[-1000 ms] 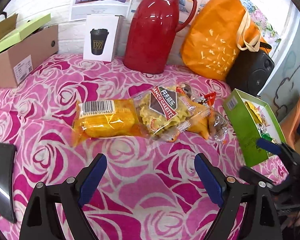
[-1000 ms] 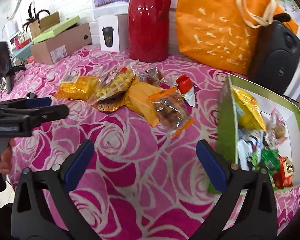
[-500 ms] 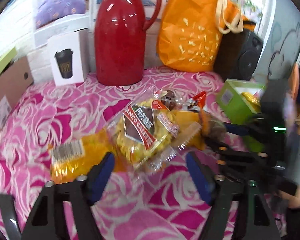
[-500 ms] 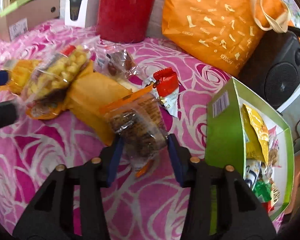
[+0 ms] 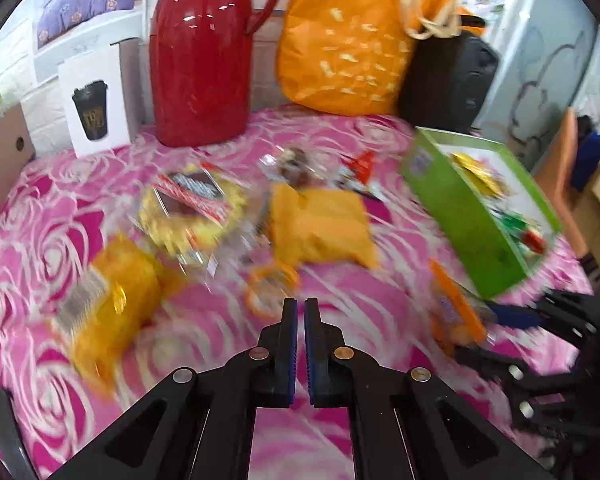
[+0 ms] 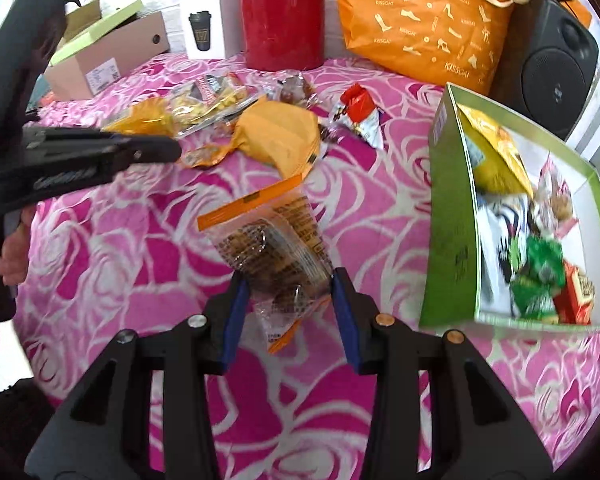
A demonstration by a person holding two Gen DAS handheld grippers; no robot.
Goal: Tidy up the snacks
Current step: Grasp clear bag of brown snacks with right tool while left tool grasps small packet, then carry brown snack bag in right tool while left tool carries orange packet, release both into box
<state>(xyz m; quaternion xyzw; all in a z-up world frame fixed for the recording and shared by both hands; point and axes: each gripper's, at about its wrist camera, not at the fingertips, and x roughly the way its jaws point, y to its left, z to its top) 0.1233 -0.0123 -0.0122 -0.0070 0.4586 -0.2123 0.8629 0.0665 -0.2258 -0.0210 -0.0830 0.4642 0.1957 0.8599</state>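
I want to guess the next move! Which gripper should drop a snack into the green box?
Probably right: the right gripper already clamps the cookie packet beside the green box. The left gripper is shut, empty.

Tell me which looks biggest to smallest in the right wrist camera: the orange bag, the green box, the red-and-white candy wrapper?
1. Orange bag
2. Green box, nearly as big; it sits closer to the camera, so that's unsure
3. Red-and-white candy wrapper, clearly smallest

A pink rose-patterned cloth (image 6: 132,248) covers the worktop. Behind it runs a white brick wall (image 5: 16,64) with a bedding poster (image 5: 88,4), in bright daylight.
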